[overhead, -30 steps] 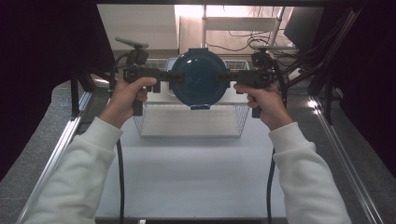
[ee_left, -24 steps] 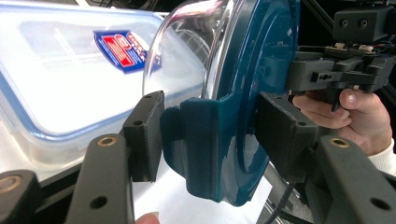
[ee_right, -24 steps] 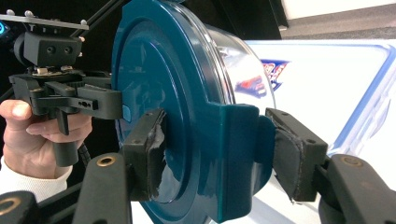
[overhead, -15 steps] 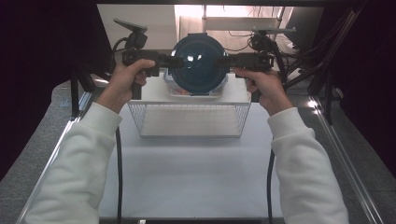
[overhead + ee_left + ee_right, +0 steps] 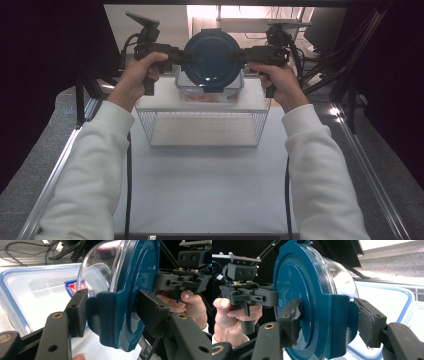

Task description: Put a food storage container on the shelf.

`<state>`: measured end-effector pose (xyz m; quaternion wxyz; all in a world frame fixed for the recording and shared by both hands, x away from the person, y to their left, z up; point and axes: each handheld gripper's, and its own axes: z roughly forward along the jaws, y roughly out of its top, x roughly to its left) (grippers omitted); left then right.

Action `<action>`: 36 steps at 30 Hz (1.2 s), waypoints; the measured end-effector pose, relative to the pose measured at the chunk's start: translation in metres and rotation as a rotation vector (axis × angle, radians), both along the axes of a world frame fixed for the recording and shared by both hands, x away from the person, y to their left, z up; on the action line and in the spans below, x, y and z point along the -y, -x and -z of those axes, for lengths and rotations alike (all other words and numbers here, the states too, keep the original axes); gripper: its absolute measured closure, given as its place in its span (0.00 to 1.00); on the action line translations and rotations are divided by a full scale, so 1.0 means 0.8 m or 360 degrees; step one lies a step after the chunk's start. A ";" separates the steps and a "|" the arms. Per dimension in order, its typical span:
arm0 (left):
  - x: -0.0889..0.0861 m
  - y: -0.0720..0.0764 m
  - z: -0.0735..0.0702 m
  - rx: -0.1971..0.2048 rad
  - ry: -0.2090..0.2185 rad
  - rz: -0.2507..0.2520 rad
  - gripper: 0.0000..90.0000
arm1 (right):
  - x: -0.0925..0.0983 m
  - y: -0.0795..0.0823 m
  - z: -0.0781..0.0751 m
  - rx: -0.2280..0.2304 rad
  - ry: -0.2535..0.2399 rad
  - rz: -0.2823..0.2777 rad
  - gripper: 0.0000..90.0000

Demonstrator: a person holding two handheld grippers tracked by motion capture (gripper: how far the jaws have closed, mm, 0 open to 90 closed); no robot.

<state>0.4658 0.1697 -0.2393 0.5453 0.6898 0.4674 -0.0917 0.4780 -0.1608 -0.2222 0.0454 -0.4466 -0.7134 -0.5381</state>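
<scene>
1. Both hand-held grippers carry one round container between them: the left gripper (image 5: 184, 55) is clamped on a latch tab at the container's left edge, the right gripper (image 5: 239, 54) on the tab at the opposite edge.
2. White table (image 5: 210, 190): the work surface, with the person's white sleeves entering from below.
3. Wire basket (image 5: 205, 127): stands on the table and bears a white board (image 5: 150, 102) on top.
4. Rectangular clear box (image 5: 235, 92): rests on the white board; it has a blue-rimmed lid (image 5: 407, 302), and something red-orange shows through its near wall, too blurred to identify.
5. Round container (image 5: 212, 60): held in the air directly above the rectangular box, its dark teal lid (image 5: 297, 295) facing up and its clear bowl (image 5: 100, 272) below; no contents are discernible through the bowl.
6. Latch tabs (image 5: 110, 317): teal flaps at the lid's edge, each pressed between gripper pads (image 5: 77, 310).
</scene>
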 end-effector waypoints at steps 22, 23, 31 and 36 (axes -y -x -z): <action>-0.003 -0.050 0.041 -0.0187 0.0266 -0.0192 0.47 | 0.010 -0.054 0.041 -0.0312 -0.0219 0.0048 0.43; -0.003 -0.051 0.042 -0.0193 0.0274 -0.0205 0.47 | 0.011 -0.056 0.044 -0.0328 -0.0243 0.0057 0.43; -0.003 -0.051 0.045 -0.0151 0.0273 -0.0202 0.46 | 0.012 -0.058 0.050 -0.0325 -0.0288 0.0053 0.42; 0.001 -0.050 0.044 -0.0111 0.0204 -0.0227 0.30 | 0.009 -0.055 0.050 -0.0273 -0.0252 0.0058 0.37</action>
